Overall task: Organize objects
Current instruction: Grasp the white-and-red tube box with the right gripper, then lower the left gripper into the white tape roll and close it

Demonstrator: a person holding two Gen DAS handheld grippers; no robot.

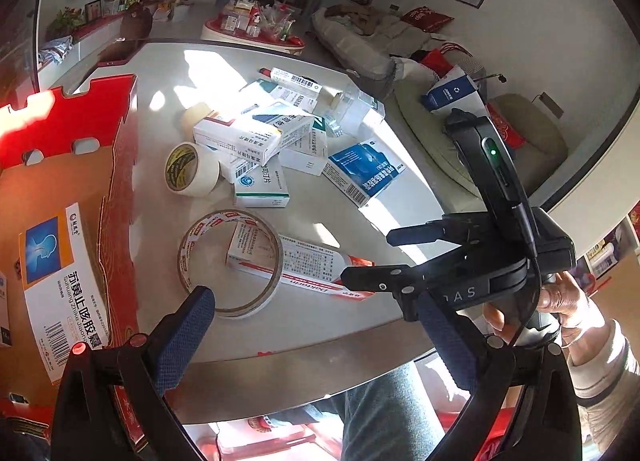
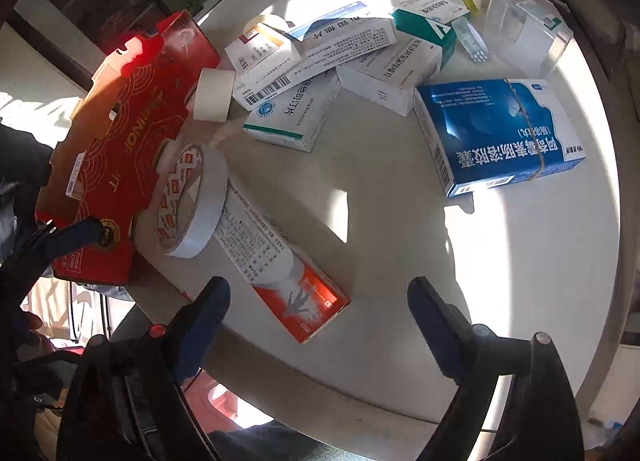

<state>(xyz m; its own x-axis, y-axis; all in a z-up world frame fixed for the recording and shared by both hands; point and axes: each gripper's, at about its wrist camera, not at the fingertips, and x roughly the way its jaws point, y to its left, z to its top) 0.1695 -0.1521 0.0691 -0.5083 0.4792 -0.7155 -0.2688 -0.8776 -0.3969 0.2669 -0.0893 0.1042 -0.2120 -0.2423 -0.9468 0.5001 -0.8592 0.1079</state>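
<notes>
Over a round, pale, glossy worktop (image 2: pixel 400 261) strewn with medicine cartons and tape rolls, the right hand-held gripper (image 2: pixel 316 309) hangs with its blue-padded jaws spread wide and nothing between them. The long white-and-orange cardboard ointment box (image 2: pixel 280 261) lies just ahead of it, low and centre in the right wrist view. The box's long axis runs diagonally from the lower centre of the frame toward the upper left, where its far end passes through a wide roll of white double-sided tape (image 2: pixel 192 201) standing on it. The orange end is the one nearest the jaws.

The left hand-held gripper (image 1: pixel 320 325), likewise spread and empty, sits low in the left wrist view. The red corrugated cardboard tray (image 1: pixel 116 165) fills that frame's left side, already holding a white-and-orange capsule carton (image 1: pixel 60 281).

By this reckoning the right hand is nearer the ointment box, and a grasp would need the jaws set across its narrow width.
</notes>
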